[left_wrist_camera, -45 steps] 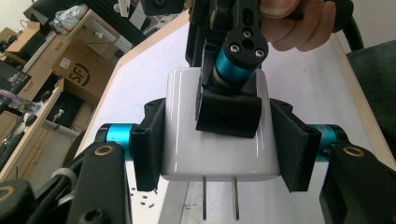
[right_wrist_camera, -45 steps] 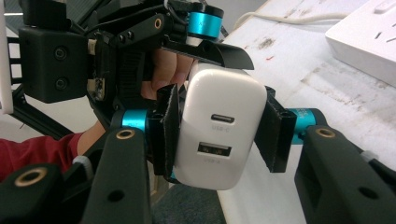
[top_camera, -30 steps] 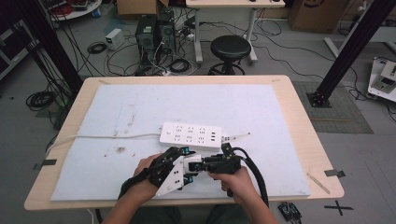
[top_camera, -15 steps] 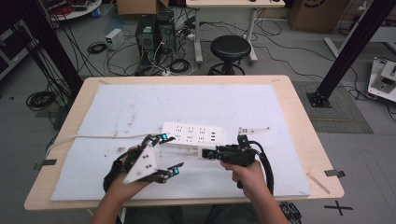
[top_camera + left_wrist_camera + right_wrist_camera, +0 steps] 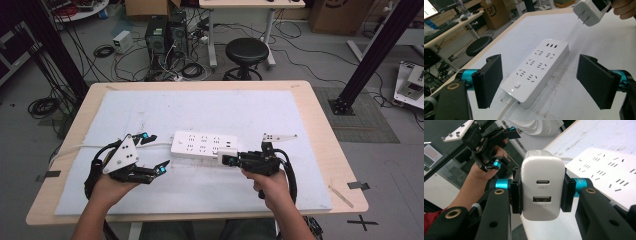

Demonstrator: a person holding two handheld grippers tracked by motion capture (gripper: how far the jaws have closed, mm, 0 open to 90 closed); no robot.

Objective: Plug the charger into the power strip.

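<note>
A white power strip (image 5: 202,145) (image 5: 536,72) (image 5: 609,177) lies flat on the white mat, its cord leading off to the left. My right gripper (image 5: 227,161) (image 5: 541,192) is shut on a white USB charger (image 5: 542,185) (image 5: 590,12), held just off the strip's near right corner. The charger's two ports face the right gripper's camera and its prongs point away. My left gripper (image 5: 156,151) (image 5: 543,80) (image 5: 504,147) hovers left of the strip. Its jaws have just been opening and stand wide, with nothing between the pads.
The white mat (image 5: 210,107) covers most of the wooden table (image 5: 320,125). Behind the table stand a black stool (image 5: 246,50) and computer towers (image 5: 167,32) among loose floor cables. Black frame posts (image 5: 375,55) rise at both sides.
My left gripper has let go beside the right gripper, pulled away to the left and opened its jaws. The right gripper kept the charger and shifted right, toward the strip's end.
</note>
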